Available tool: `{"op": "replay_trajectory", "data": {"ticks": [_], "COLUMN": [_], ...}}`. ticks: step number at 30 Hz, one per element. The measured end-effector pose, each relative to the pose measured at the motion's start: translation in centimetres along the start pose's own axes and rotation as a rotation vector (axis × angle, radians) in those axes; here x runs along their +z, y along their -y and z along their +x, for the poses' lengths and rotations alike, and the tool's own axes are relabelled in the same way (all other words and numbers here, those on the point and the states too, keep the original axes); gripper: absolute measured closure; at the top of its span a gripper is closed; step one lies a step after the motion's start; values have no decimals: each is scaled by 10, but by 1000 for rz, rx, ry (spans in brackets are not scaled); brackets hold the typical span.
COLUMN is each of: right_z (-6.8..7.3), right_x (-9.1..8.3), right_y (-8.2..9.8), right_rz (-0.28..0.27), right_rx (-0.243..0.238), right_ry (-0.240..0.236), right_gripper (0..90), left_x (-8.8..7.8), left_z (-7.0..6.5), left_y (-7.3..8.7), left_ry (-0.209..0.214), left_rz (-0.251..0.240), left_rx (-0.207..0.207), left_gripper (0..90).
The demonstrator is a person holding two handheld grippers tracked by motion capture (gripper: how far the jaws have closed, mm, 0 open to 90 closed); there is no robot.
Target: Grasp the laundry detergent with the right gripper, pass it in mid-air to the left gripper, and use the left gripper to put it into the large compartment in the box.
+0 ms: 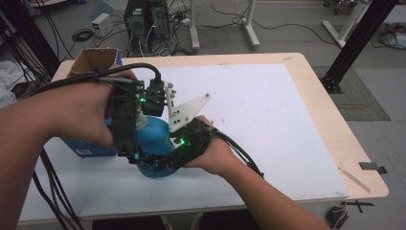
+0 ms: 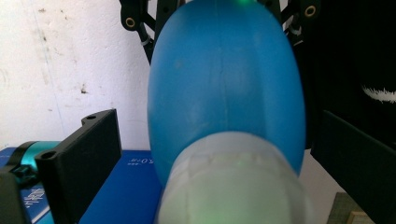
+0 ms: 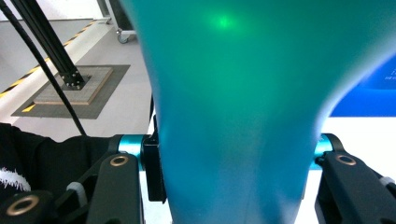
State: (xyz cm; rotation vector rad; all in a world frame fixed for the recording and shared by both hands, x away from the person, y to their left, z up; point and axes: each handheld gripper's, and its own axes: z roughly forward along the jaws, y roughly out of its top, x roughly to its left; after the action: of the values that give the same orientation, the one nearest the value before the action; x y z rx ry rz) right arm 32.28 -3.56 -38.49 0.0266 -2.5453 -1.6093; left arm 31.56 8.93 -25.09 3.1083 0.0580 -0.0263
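Observation:
A blue bulb-shaped bottle (image 1: 154, 134) with a cloudy white cap (image 2: 233, 186) is held just above the white mat. My right gripper (image 1: 165, 160) comes in from the right and is shut on the bottle's body (image 3: 233, 107), one black jaw on each side. My left gripper (image 1: 128, 143) reaches down from the left over the cap end. Its jaws flank the cap (image 1: 141, 120) with a gap on both sides, so my left gripper (image 2: 219, 135) is open. The right gripper's (image 3: 238, 158) pads are hidden behind the bottle.
A flat blue box (image 1: 88, 146) lies on the mat under the left hand. An open cardboard box (image 1: 93, 60) stands at the back left corner. The white mat (image 1: 268, 124) covers most of the wooden table (image 1: 335, 120). Cables trail from both grippers.

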Motion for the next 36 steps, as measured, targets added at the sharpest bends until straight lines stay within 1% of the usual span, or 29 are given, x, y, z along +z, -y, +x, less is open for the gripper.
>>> {"op": "replay_trajectory", "data": {"ticks": [3,4,6,11,12,13,14,16,21,22,23,24,26,27,36], "right_z": [0,0,0,-1,-1,-1,-1,-1,-1,-2,-1,-2,-2,-2,-3], "right_x": [1,1,1,2,1,1,1,0,0,1,1,1,1,1,0], "right_y": [0,0,0,1,1,1,0,0,1,1,1,1,1,1,2], "right_rz": [2,0,-2,2,-1,-1,0,-3,-4,-6,-4,-5,-6,-6,-6], "right_rx": [2,0,3,3,4,4,7,6,11,9,10,8,8,8,8], "right_ry": [-2,-4,-6,-6,-7,-7,-6,-4,-7,-4,-3,-3,-2,-2,2], "right_gripper": [466,466,466,466,466,466,466,466,466,466,466,466,466,466,466], "left_x": [2,2,3,5,5,4,4,5,6,6,8,8,9,9,8], "left_z": [-1,0,0,0,0,0,0,1,1,1,1,2,2,2,2], "left_y": [-1,-3,-3,-5,-5,-6,-5,-5,-6,-6,-6,-7,-7,-6,-6], "left_ry": [-8,-3,1,-4,-14,-15,-14,-19,-28,-31,-31,-28,-24,-20,-44], "left_rz": [0,4,7,11,11,18,16,15,19,23,15,23,22,21,14], "left_rx": [-3,-11,-13,-24,-27,-23,-24,-37,-37,-29,-39,-29,-28,-29,-41], "left_gripper": [17,18,18,33,69,69,109,109,109,127,127,140,195,195,218]}}
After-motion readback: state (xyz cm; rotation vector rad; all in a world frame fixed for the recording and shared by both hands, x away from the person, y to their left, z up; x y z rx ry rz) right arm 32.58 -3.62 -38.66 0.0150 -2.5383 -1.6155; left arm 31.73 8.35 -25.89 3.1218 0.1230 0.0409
